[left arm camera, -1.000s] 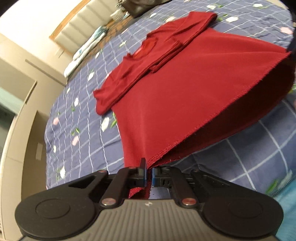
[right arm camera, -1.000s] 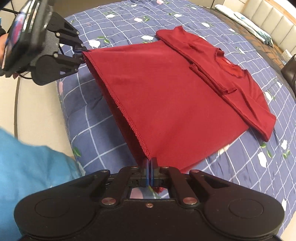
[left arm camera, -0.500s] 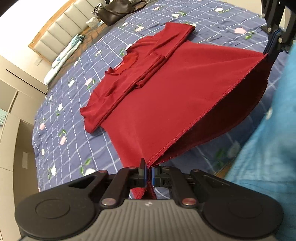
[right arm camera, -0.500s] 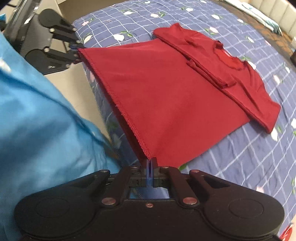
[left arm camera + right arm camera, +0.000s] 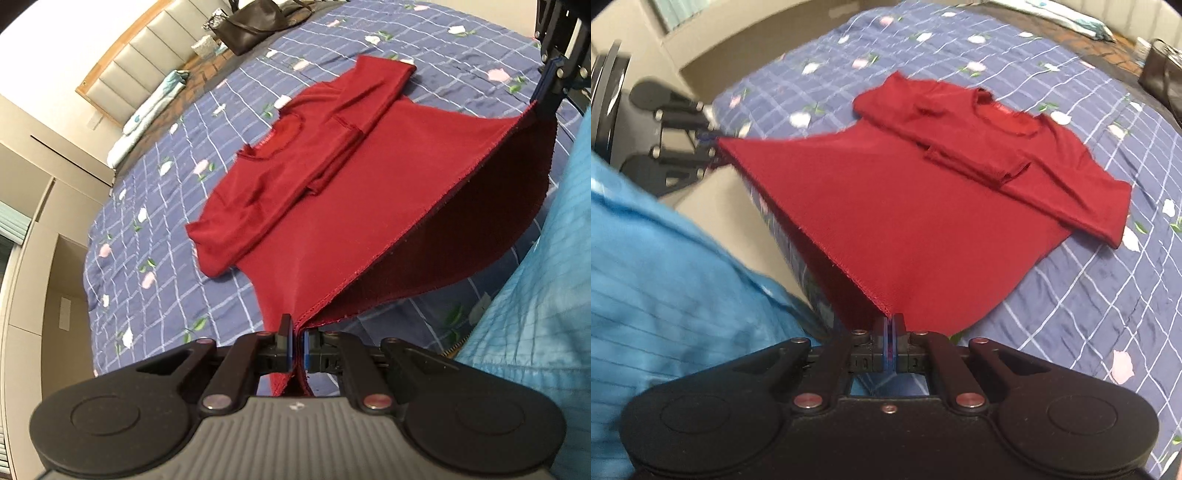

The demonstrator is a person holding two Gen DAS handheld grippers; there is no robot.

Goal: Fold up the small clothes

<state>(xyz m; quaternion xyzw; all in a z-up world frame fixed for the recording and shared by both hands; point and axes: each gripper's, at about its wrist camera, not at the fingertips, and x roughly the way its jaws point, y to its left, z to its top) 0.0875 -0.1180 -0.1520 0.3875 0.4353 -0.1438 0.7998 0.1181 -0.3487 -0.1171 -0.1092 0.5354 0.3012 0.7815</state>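
A red shirt [image 5: 343,206] lies on a bed [image 5: 177,258] with a blue checked cover that has little flowers on it. The top part of the shirt, with the neck hole [image 5: 284,134], rests flat on the bed near 12 o'clock in the left wrist view. Both sleeves look folded in over the chest already, so that part of the job seems done.

The bottom edge [image 5: 399,236] of the shirt is up in the air. The left tool [image 5: 295,345] is pinched tight on one bottom corner. The right tool [image 5: 890,332] is pinched tight on the other bottom corner. In the left wrist view the right tool shows far off at 2 o'clock, and the edge is pulled in a line between the two tools. Under the edge the cloth sags a bit and you can see the dark inside of the shirt.

A person's blue sleeve or top [image 5: 676,266] is close by at 9 o'clock in the right wrist view.

What is left, I think, is the big fold. The lifted bottom needs to go up and over toward the neck, at 12 o'clock, and be laid down flat on the top part. Then both tools can let go. After that the shirt may need one more fold or a little smoothing to be small and neat. So the job looks about half done.
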